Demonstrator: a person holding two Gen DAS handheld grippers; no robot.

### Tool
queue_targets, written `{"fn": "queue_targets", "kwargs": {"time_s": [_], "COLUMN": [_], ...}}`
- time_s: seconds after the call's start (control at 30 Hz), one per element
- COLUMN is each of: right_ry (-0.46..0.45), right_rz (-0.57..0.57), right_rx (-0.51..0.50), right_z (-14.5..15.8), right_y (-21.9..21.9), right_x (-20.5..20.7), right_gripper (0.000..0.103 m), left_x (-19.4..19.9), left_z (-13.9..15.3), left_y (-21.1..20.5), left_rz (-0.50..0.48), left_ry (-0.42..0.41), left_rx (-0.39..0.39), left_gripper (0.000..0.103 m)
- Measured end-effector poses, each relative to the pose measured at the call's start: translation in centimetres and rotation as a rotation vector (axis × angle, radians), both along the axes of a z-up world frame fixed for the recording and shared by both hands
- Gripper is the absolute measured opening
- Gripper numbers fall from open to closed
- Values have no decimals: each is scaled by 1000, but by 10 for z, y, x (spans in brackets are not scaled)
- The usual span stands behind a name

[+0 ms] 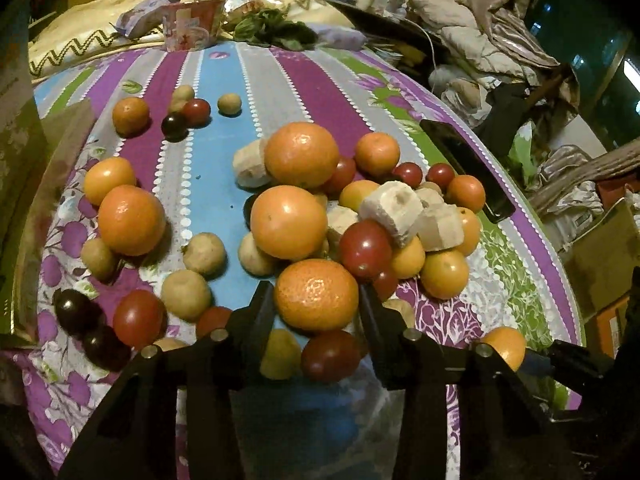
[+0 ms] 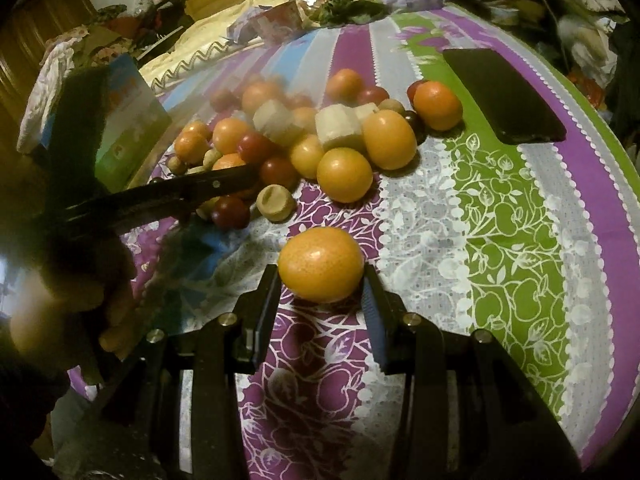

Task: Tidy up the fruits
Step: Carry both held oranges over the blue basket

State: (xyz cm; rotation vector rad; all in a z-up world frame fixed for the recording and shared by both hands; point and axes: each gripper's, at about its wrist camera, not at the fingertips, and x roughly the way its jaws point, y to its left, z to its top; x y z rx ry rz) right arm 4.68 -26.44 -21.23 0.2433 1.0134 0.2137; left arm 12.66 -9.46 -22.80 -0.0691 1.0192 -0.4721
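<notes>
Orange skin fills the gap of my left gripper (image 1: 316, 296): a mandarin (image 1: 316, 295) sits squarely between the two black fingers (image 1: 262, 308), both pads pressed to its sides, so I read that one as clamped on the fruit. Just under it lie a red cherry tomato (image 1: 330, 355) and a yellowish small fruit (image 1: 280, 354), touching each other at the near edge of the tablecloth (image 1: 280, 92).

Over on my right gripper (image 2: 322, 278), another mandarin, the smooth orange (image 2: 321, 264), lies between the fingers (image 2: 267, 312). They bracket it closely, but I cannot tell whether they are truly gripping it or just framing it. It lies well apart from the rest, nearer the front edge of the cloth.

Further out, the main pile (image 1: 360, 216) crowds the middle of the cloth: oranges, red tomatoes, pale cut chunks (image 1: 390, 210) stacked on top, brown round fruits (image 1: 204, 253) beside them. A looser group with a large orange (image 1: 131, 220) and dark tomatoes (image 1: 74, 308) sits toward the left edge. Near the right edge lies a black phone (image 2: 504, 94), close to the pile but not touching it. In the right view the left tool's arm (image 2: 180, 196) reaches across into the pile.
</notes>
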Motion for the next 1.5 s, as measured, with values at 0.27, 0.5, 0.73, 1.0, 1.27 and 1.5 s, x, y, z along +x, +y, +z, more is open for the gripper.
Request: {"fn": "queue_targets", "kwargs": {"time_s": [0.27,0.5,0.73,1.0,1.27,1.5], "right_ry": [-24,-136,-247,-325,-363,-352], "right_rz": [-32,8,77,158,229,321], "right_rx": [-46,-78,-106,-92,-92,-74], "right_z": [30,88,143,178,200,211], "right_y": [5,37,86,138,185,231], "right_x": [6,7,3,1,3,14], "right_gripper": [41,41,41,41,41,41], "left_x": [-35,-70,-102,-129,-156,-167], "left_z": [48,113,165,194,224,234], "left_y": [32,80,133,179,240,295], "left_rz": [92,228,368,450,577,683], "left_ry": [-66,-177,-263,-321,-373,-372], "left_rx": [23,71,75,69,66,66], "left_gripper": [44,44,44,44,44,44]}}
